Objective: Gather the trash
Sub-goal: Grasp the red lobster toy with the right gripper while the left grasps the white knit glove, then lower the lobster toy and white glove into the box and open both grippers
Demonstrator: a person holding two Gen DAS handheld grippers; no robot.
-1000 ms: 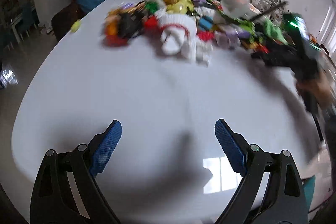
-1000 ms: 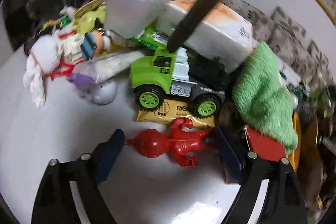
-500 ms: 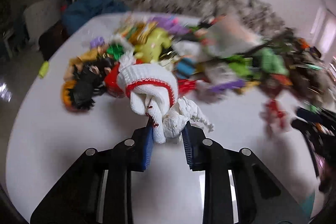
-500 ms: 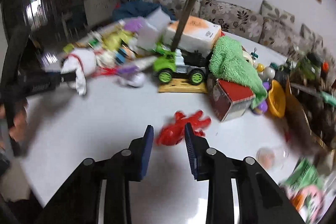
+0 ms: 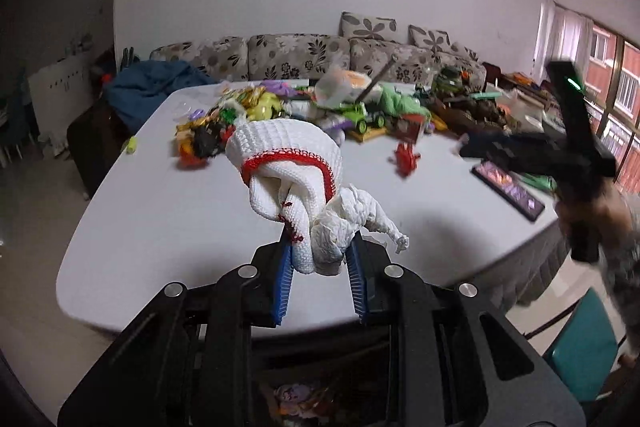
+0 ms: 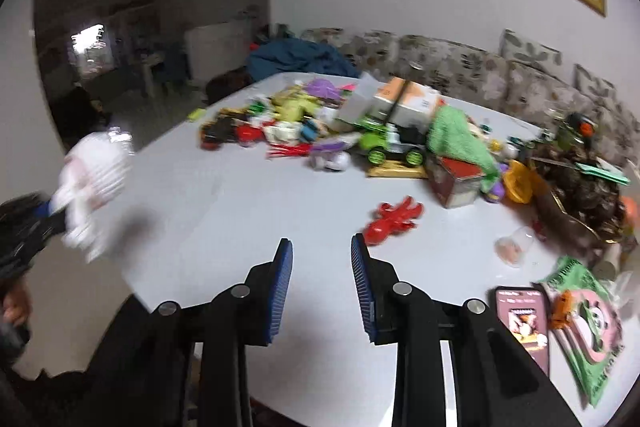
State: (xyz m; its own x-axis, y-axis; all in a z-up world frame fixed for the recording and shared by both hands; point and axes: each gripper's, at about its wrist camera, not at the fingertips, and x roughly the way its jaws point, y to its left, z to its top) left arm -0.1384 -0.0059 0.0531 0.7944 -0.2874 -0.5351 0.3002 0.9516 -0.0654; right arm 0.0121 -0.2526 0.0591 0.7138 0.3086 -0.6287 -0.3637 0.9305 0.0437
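Observation:
My left gripper (image 5: 320,247) is shut on a white knitted piece with red trim (image 5: 288,155) and a crumpled white tissue (image 5: 344,227), holding both up above the white table (image 5: 168,211). In the right wrist view that bundle (image 6: 92,195) shows blurred at the far left. My right gripper (image 6: 322,247) hangs over the table's near part, its jaws opening with nothing between them. A red lobster toy (image 6: 394,221) lies on the table just right of its right fingertip. In the left wrist view the right gripper (image 5: 536,151) is a dark blur at the right.
A heap of toys, wrappers and a green truck (image 6: 392,143) fills the far half of the table. A phone (image 6: 522,323), a green and pink snack bag (image 6: 588,327) and a clear cup (image 6: 514,247) lie at the near right. A sofa (image 5: 300,55) stands behind; a teal chair (image 5: 580,359) at the right.
The left gripper shut on the knitted piece and tissue and lifted them back from the heap. The right gripper pulled away from the red lobster, narrowed, then widened again; the lobster stayed on the table.

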